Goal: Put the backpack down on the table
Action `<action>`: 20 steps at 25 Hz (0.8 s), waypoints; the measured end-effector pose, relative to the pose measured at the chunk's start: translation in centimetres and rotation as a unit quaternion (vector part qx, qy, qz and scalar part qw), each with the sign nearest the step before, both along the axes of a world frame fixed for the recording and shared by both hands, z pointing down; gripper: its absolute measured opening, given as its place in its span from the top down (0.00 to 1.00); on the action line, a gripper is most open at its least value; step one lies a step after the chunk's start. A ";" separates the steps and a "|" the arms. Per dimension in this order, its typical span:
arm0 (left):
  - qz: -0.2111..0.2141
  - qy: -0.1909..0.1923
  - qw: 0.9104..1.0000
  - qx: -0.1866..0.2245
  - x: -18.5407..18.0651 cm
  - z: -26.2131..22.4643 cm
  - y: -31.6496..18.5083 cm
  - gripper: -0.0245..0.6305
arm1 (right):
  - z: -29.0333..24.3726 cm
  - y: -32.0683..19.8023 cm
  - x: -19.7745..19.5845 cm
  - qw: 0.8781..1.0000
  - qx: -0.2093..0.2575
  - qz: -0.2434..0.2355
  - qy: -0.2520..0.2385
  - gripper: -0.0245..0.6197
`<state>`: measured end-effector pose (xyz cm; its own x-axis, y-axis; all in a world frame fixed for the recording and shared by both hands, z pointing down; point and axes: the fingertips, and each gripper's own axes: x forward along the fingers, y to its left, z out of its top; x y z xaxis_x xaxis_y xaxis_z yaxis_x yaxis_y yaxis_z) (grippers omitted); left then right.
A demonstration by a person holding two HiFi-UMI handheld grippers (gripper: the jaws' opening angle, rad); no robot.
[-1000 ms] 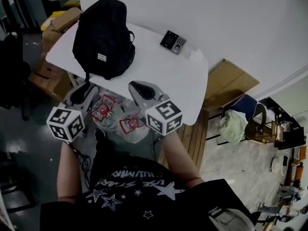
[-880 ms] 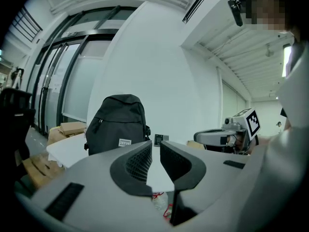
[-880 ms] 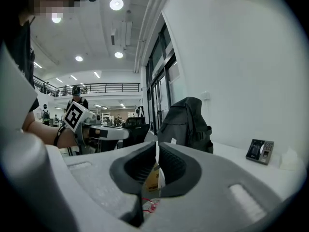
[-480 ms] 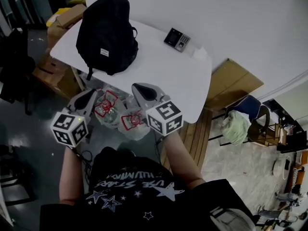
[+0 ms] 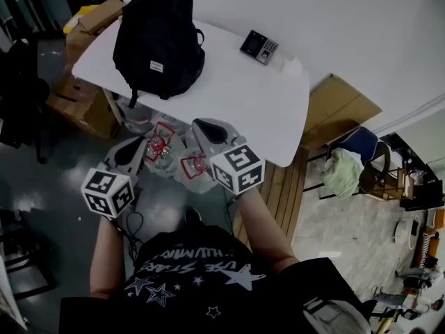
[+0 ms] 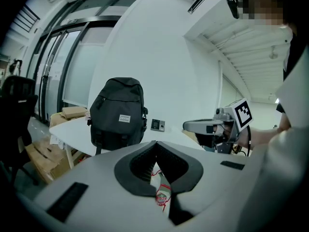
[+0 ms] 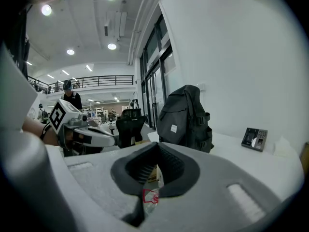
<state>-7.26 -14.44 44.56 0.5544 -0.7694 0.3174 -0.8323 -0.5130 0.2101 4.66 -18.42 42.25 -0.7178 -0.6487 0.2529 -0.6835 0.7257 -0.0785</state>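
Note:
The black backpack [image 5: 158, 40] stands upright on the white table [image 5: 236, 96], towards its far left end, with nothing holding it. The left gripper view shows the backpack [image 6: 118, 112] ahead, and so does the right gripper view [image 7: 186, 117]. My left gripper [image 5: 139, 143] hangs short of the table's near edge, jaws shut and empty. My right gripper [image 5: 199, 124] is beside it at the table's edge, also shut and empty. Seen from their own cameras, the left gripper [image 6: 155, 145] and the right gripper [image 7: 157, 147] have their pads pressed together.
A dark keypad device [image 5: 259, 46] and a small white crumpled thing [image 5: 292, 66] lie at the table's far right. Plastic bags with red print [image 5: 177, 165] sit on the floor under the near edge. Cardboard boxes [image 5: 90, 23] stand left, a wooden board [image 5: 341, 110] and a chair [image 5: 351, 169] right.
Both grippers have drawn back from the table's edge towards the person and sunk lower, the left one more. The backpack has stayed where it stands.

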 end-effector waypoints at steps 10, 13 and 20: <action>0.006 0.009 1.000 0.007 -3.4 -1.2 6.0 0.95 | -1.4 6.5 -3.8 1.000 0.010 0.017 -0.003 0.96; 0.009 0.012 1.000 0.005 -3.9 -1.1 7.5 0.95 | -1.4 8.3 -4.1 1.000 0.011 0.021 0.002 0.96; 0.021 0.020 1.000 0.010 -4.0 -1.2 10.5 0.95 | -1.5 11.6 -3.9 0.999 0.012 0.041 0.015 0.96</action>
